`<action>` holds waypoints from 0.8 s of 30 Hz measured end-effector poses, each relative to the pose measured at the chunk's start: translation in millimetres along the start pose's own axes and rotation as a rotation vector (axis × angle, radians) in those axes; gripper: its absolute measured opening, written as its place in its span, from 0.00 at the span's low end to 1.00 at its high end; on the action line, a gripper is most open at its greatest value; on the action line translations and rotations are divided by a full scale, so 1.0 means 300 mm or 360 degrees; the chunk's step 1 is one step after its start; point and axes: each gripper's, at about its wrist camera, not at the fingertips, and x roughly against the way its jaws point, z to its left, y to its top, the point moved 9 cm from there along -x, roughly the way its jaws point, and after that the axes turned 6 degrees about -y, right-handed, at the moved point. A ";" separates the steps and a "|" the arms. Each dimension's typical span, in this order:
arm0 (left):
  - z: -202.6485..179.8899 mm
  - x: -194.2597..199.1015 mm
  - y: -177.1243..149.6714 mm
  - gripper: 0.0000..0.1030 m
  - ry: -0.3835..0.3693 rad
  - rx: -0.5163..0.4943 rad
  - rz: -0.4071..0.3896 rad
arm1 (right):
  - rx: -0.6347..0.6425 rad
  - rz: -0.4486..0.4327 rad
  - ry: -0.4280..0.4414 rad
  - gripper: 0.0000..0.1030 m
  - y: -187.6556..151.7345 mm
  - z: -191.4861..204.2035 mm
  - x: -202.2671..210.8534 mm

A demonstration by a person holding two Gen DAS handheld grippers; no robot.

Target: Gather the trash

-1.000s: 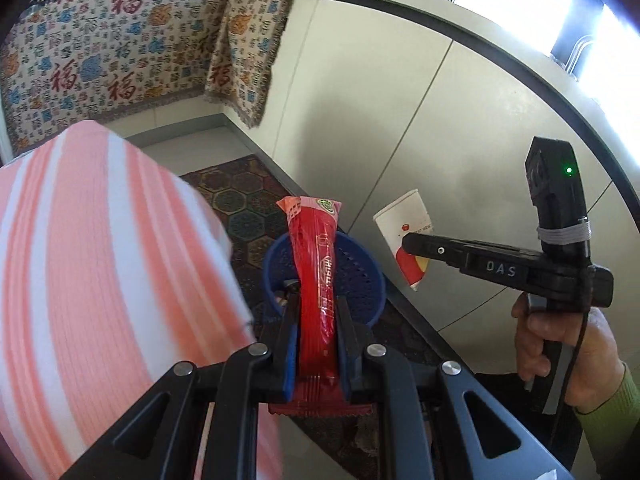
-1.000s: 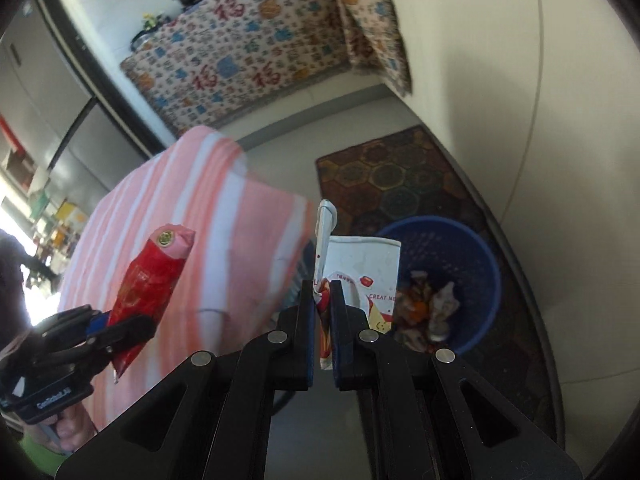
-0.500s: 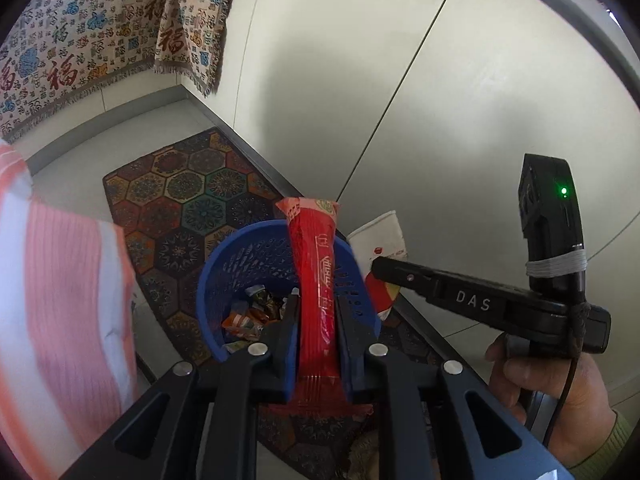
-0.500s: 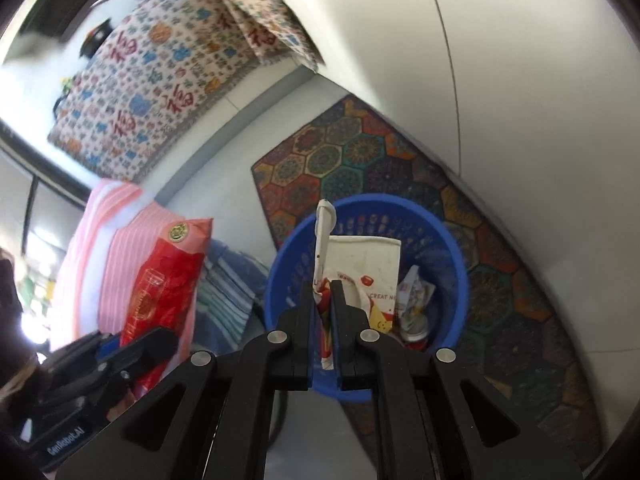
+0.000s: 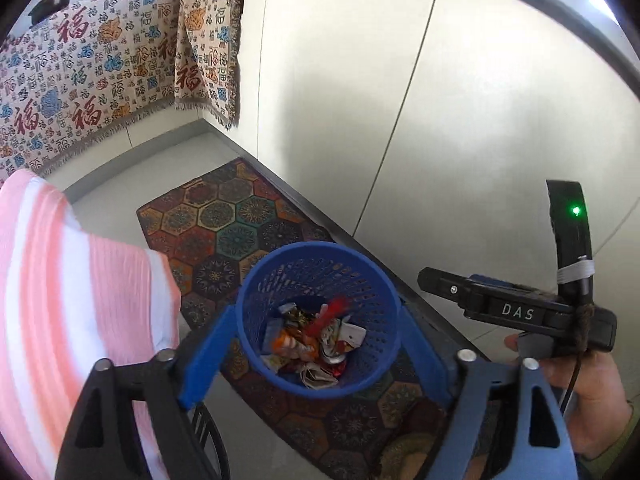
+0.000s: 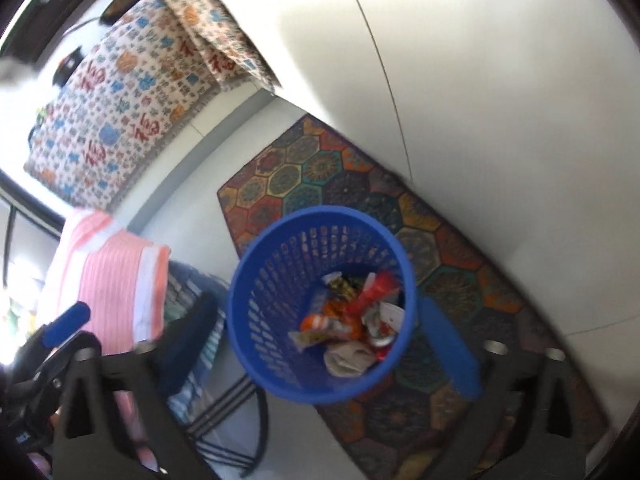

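Patterned rug (image 5: 224,220), blue bin (image 5: 320,320) standing on it.
Left gripper (image 5: 316,360) and right gripper (image 6: 320,344) are hanging spread, empty, directly above it.

Both views are bright with daylight. In the right wrist view, glare burns out the edge at nine o'clock, and the whole picture is softly blurred. Fisheye bending curves the white wall (image 5: 460,120), where a soft shadow lies.

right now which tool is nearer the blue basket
Too close to call. Left tool and right tool each hang open above the blue basket, fingers either side of its rim.
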 end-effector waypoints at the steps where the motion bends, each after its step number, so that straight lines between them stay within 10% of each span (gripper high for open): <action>1: -0.006 0.029 -0.013 0.84 0.0001 -0.0007 0.0003 | 0.0044 -0.0003 -0.0035 1.00 -0.016 -0.001 0.043; 13: -0.099 0.350 -0.155 0.98 0.0269 -0.0144 -0.0090 | 0.0290 -0.0255 -0.0320 1.00 -0.219 0.055 0.522; 24: -0.122 0.509 -0.163 0.98 0.0271 -0.0103 -0.0145 | 0.0324 -0.0218 -0.0313 1.00 -0.310 0.129 0.613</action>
